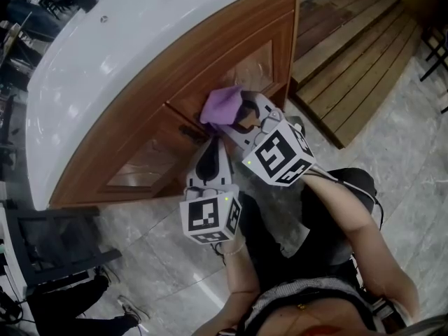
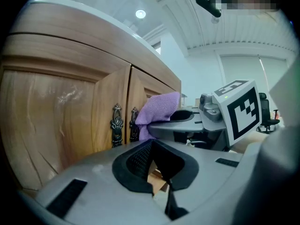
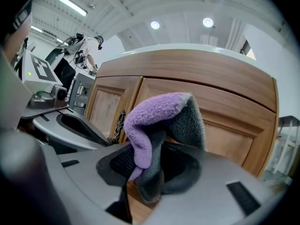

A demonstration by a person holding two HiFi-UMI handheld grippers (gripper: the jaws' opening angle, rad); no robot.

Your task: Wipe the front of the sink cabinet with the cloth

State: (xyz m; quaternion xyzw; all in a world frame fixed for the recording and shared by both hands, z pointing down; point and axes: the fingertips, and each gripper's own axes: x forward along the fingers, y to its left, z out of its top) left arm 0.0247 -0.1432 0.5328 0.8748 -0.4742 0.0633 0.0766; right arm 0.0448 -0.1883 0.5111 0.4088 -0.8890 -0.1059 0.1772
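Observation:
The sink cabinet front [image 1: 246, 60] is curved brown wood with panelled doors under a white countertop [image 1: 105, 47]. My right gripper [image 1: 238, 115] is shut on the purple cloth [image 1: 222, 106], which is pressed near the top of the right-hand door. The cloth [image 3: 154, 114] bulges up out of the right gripper [image 3: 150, 172], purple on one side and grey on the other. My left gripper [image 1: 208, 161] hangs just below and left of it with its jaws together, holding nothing. It [image 2: 157, 172] points at the dark metal door handles [image 2: 116, 123], with the cloth [image 2: 159, 108] beyond them.
Wooden deck planks [image 1: 357, 54] lie to the right of the cabinet. A black stand [image 1: 56, 247] sits on the marble floor [image 1: 161, 271] at the lower left. A person [image 3: 89, 48] stands far off in the room.

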